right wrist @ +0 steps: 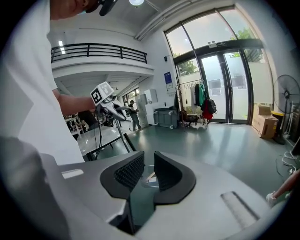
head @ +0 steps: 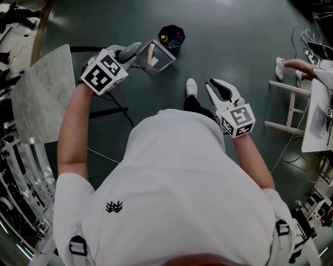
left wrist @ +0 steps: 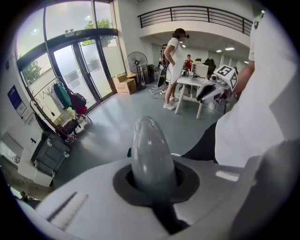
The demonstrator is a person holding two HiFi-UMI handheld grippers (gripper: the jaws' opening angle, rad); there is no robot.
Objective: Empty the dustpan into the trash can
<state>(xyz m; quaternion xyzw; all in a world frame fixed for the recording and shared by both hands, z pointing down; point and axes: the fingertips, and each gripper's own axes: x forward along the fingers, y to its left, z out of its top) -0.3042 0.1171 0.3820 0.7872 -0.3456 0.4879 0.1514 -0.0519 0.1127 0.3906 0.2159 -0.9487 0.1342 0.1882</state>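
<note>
We logged the left gripper (head: 124, 56) clamped on the dustpan (head: 154, 58) by its handle (left wrist: 150, 150), mouth pointing at the trash can (head: 171, 37) just beyond, while the right gripper (head: 214, 88) sat slightly parted, empty and farther off.

Stretches out as a glossy grey-green floor (head: 234, 31) under white walls (left wrist: 127, 28). Takes in daylight through tall glass doors (left wrist: 77, 70), green trees beyond. Carries a black balcony railing (left wrist: 197, 14) across the upper level, with ceiling lights (left wrist: 228, 48) lit beneath. Holds a pedestal fan (left wrist: 136, 63) and cardboard boxes (left wrist: 124, 85) beside the doors, a clothes rack (left wrist: 63, 93) hung with coats nearer, a white table (left wrist: 191, 80) farther in, and 1 marble tabletop (head: 44, 98) close by.
</note>
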